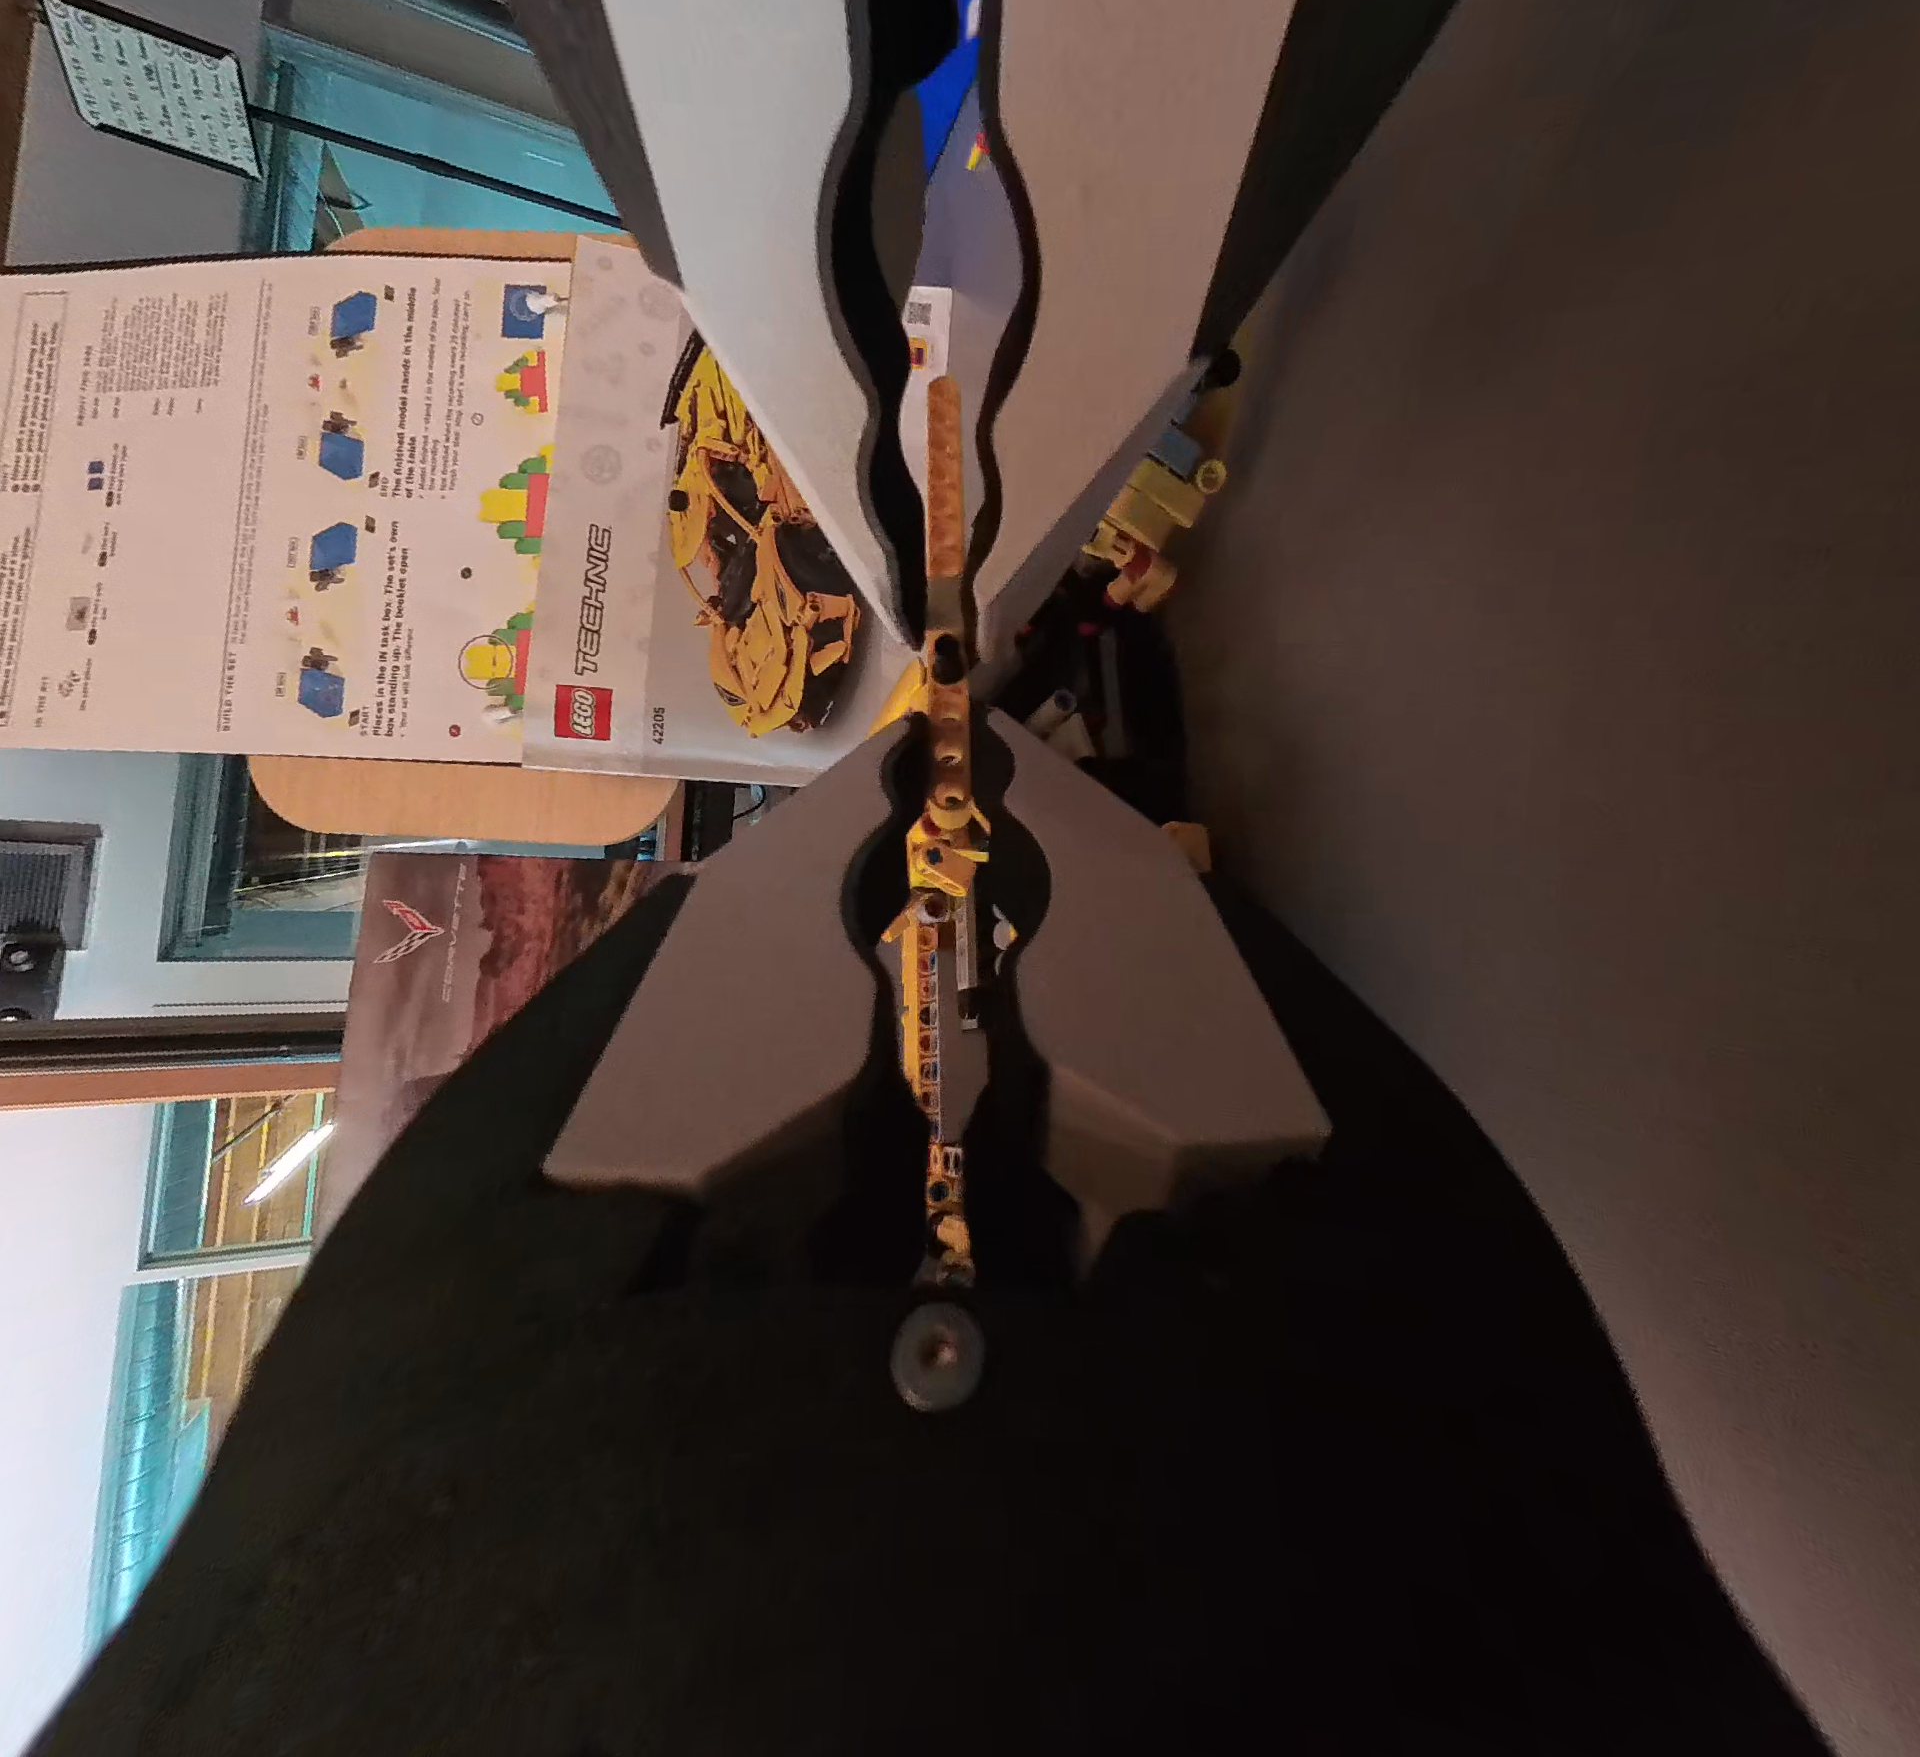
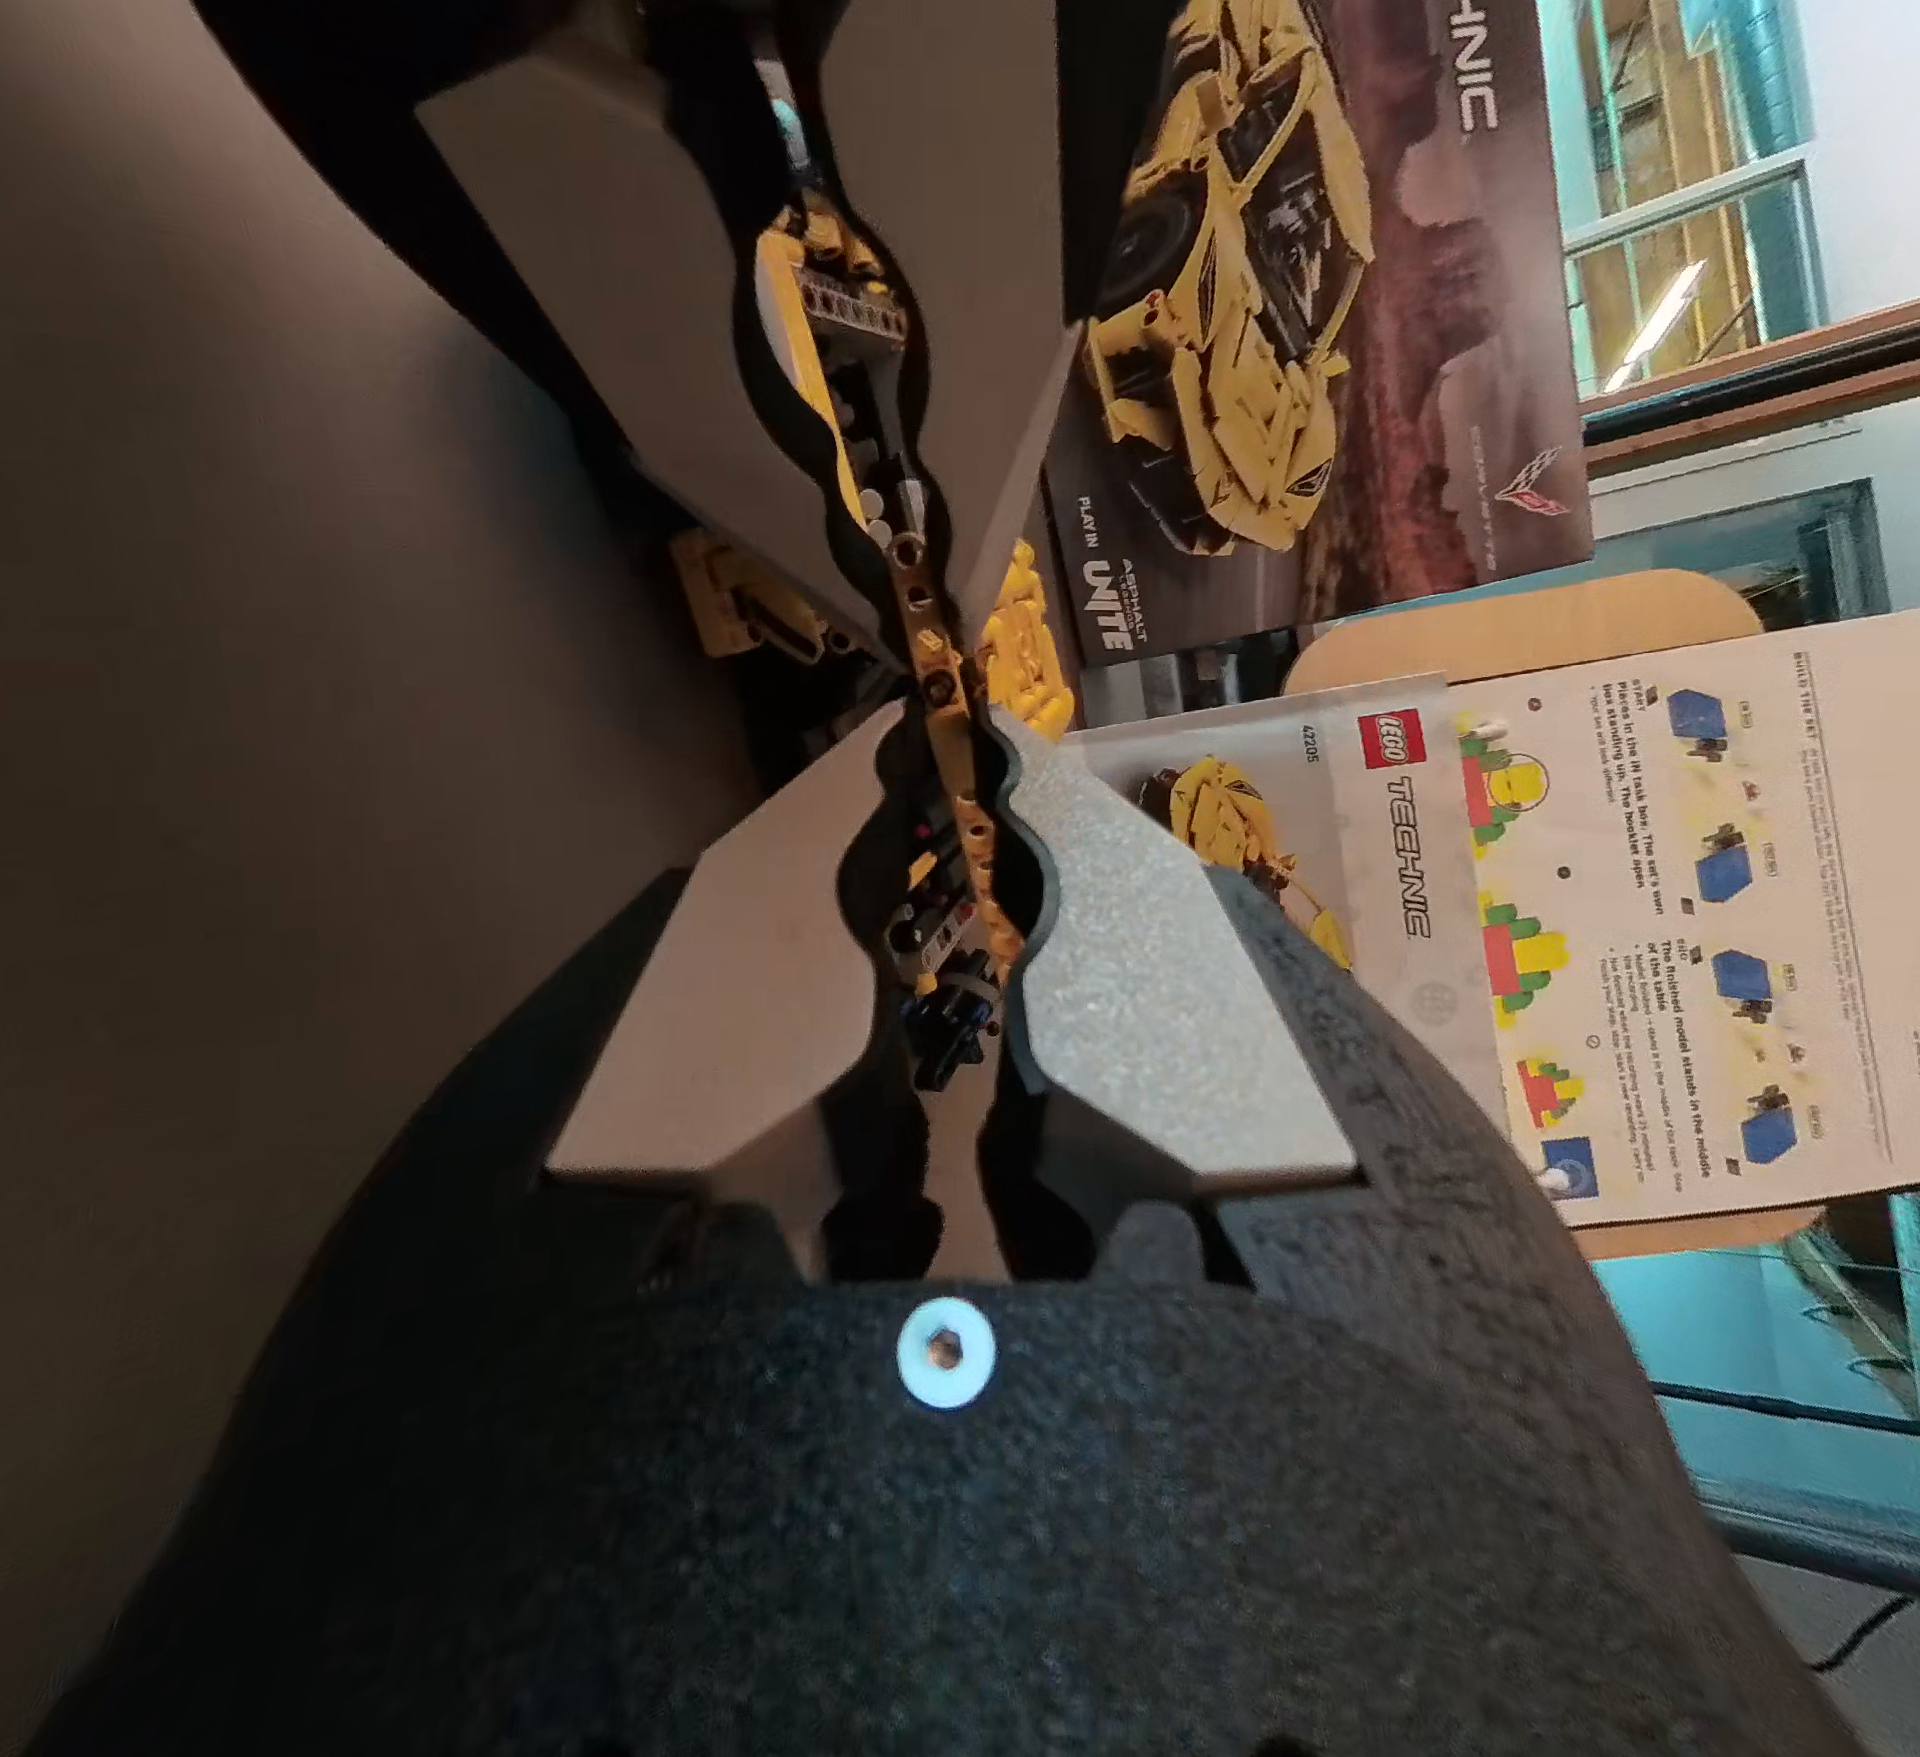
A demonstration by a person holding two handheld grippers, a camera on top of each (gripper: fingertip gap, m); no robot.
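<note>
The two grippers face each other tip to tip and both are shut on the same yellow studless beam assembly (image 1: 948, 762). In the left wrist view my left gripper (image 1: 940, 715) comes up from the bottom. The right gripper (image 1: 938, 639) comes down from the top, with a tan rod (image 1: 943, 481) showing between its fingers. In the right wrist view my right gripper (image 2: 958, 722) clamps the yellow beam (image 2: 928, 611) from below and the left gripper (image 2: 916, 653) clamps it from above. Black, grey and blue small parts (image 2: 940, 1001) hang on the beam between my right fingers.
A building-set instruction booklet (image 1: 623, 564) and a printed sheet (image 1: 260, 502) lie on a wooden board (image 1: 457, 798). The set's box with a yellow car picture (image 2: 1351, 253) stands close by. More yellow model pieces (image 1: 1153, 512) sit behind the grippers. Windows lie beyond. Both grippers' tips are close together, under 4 cm apart.
</note>
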